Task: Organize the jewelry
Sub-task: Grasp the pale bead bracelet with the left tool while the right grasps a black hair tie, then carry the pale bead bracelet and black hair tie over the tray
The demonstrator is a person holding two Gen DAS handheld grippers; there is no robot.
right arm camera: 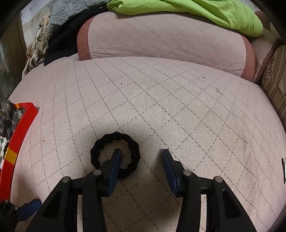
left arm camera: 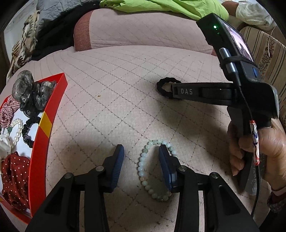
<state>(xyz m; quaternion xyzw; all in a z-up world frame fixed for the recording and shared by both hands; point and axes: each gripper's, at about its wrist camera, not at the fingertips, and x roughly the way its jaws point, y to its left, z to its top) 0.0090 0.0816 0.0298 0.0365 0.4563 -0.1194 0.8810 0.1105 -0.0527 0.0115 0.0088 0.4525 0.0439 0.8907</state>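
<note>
A pale green bead bracelet [left arm camera: 141, 161] lies on the pink quilted cushion [left arm camera: 110, 100]. My left gripper [left arm camera: 140, 147] is down over it, open. Its right finger stands inside the loop and the loop's left side lies between the pads, untouched. A black scrunchie [right arm camera: 134, 149] lies further back on the cushion. My right gripper [right arm camera: 140, 151] is open over it, the left finger inside the ring and the ring's right side between the pads. The left wrist view shows that gripper [left arm camera: 172, 91] from the side, tips at the scrunchie [left arm camera: 161, 85].
A red box [left arm camera: 44, 125] at the left holds scrunchies, a pearl string and black hair ties; its corner [right arm camera: 19, 130] shows in the right wrist view. A bolster cushion [right arm camera: 160, 39] and green cloth [right arm camera: 196, 10] lie behind. A hand [left arm camera: 264, 157] grips the right gripper's handle.
</note>
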